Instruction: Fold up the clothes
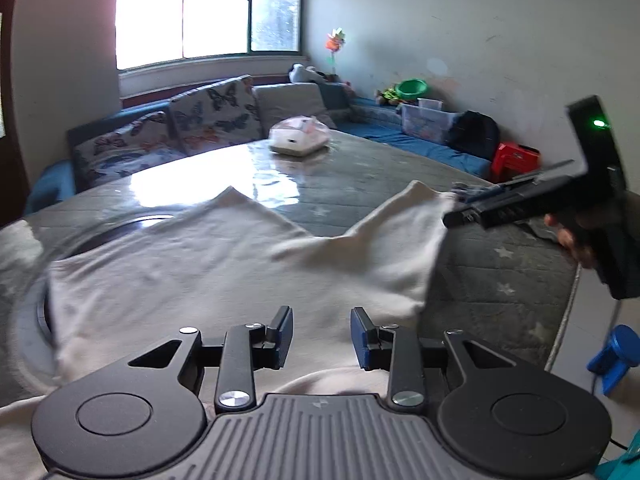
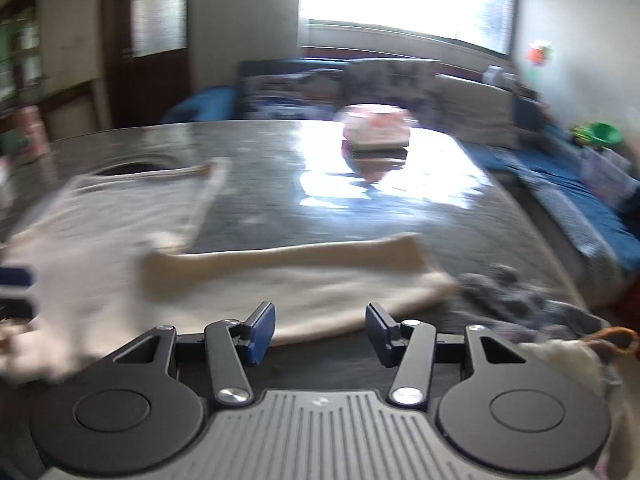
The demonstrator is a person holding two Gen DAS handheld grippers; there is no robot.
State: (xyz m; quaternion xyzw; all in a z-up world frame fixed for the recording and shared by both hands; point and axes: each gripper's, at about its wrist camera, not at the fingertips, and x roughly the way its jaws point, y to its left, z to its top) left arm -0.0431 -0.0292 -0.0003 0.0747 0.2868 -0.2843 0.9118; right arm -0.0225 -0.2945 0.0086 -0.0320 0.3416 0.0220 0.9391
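Left hand-held gripper point(image 1: 322, 334) over white garment point(image 1: 224, 264), jaws apart

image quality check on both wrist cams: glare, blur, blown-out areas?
Left wrist: window blown out, its glare mirrored on the glossy table; white garment smeared by motion blur, left gripper sharp. Right wrist: heavier motion blur everywhere except the right gripper; window overexposed, strong tabletop glare around the pink-white box.

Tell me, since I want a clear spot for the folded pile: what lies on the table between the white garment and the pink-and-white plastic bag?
Nothing: in both wrist views only bare glossy grey tabletop separates the white garment from the pink-and-white plastic bag.
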